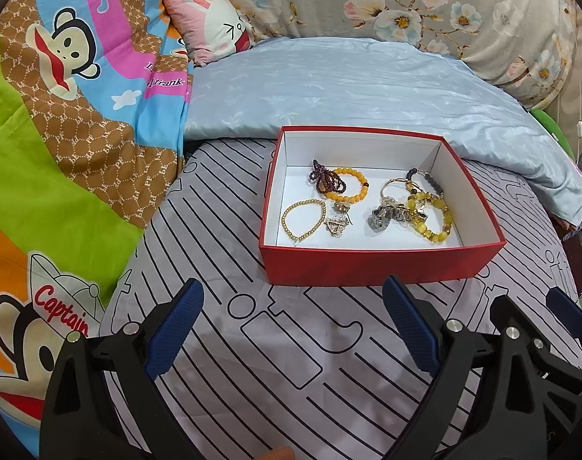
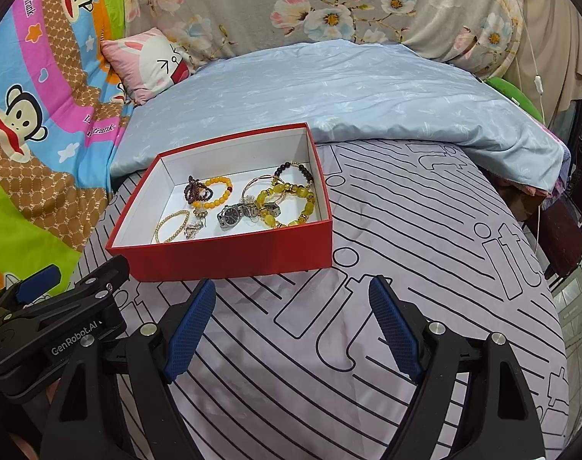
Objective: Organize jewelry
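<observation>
A red box [image 1: 367, 264] [image 2: 229, 253] with a white inside sits open on the striped bed sheet. In it lie an orange bead bracelet [image 1: 352, 188] [image 2: 220, 191], a purple bead bracelet [image 1: 327, 182], a gold bead bracelet [image 1: 304, 220] [image 2: 170, 226], a yellow bead bracelet [image 1: 432, 214] [image 2: 287, 203], a black bead bracelet [image 2: 294, 170] and a metal watch [image 2: 229, 214]. My left gripper [image 1: 292, 293] [image 2: 80, 268] is open just in front of the box. My right gripper [image 2: 292, 285] [image 1: 532, 303] is open beside it, to the right. Neither holds anything.
A folded light blue quilt [image 1: 348, 88] lies behind the box. A cartoon monkey blanket [image 1: 61, 134] rises on the left, with a pink pillow [image 1: 210, 27] by it. Floral bedding [image 2: 329, 7] fills the back. The bed's edge drops off at the right [image 2: 559, 287].
</observation>
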Demonstrator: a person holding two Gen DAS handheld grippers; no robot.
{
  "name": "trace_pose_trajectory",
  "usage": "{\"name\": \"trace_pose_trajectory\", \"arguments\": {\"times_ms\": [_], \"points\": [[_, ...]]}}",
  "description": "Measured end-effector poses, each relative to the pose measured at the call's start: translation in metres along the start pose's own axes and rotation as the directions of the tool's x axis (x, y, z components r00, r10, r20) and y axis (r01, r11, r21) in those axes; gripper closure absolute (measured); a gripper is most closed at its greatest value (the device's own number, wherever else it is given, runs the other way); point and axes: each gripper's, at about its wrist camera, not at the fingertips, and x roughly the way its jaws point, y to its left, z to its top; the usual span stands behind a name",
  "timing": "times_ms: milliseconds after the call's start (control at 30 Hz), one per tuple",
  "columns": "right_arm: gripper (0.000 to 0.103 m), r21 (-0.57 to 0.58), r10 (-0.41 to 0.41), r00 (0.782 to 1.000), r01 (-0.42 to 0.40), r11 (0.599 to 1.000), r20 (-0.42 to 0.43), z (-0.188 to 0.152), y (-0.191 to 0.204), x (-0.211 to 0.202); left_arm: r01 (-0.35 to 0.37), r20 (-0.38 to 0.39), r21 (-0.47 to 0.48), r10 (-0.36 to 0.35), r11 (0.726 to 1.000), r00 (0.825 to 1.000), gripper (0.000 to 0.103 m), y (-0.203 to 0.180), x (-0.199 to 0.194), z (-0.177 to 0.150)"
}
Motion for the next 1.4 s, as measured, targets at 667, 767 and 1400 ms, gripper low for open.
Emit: {"name": "trace_pose_trajectory", "arguments": {"times_ms": [667,767,1400], "points": [[0.022,0.003,-0.001,1.000,0.001,1.000,0.003,0.0012,0.0002,0.0000,-0.007,0.003,-0.004,0.007,1.000,1.000,0.011,0.0023,-0.0003,0.0041],[0.022,0.002,-0.002,1.000,0.002,1.000,0.003,0.0010,0.0003,0.0002,-0.009,0.006,-0.003,0.009,1.000,1.000,0.011,0.0023,-0.0005,0.0040],[0.022,-0.005,-0.002,1.000,0.002,1.000,-0.003,0.0068,0.0031,0.0036,-0.032,0.011,-0.011,0.032,0.999,0.999,0.011,0.0037,0.0009,0.0035]]}}
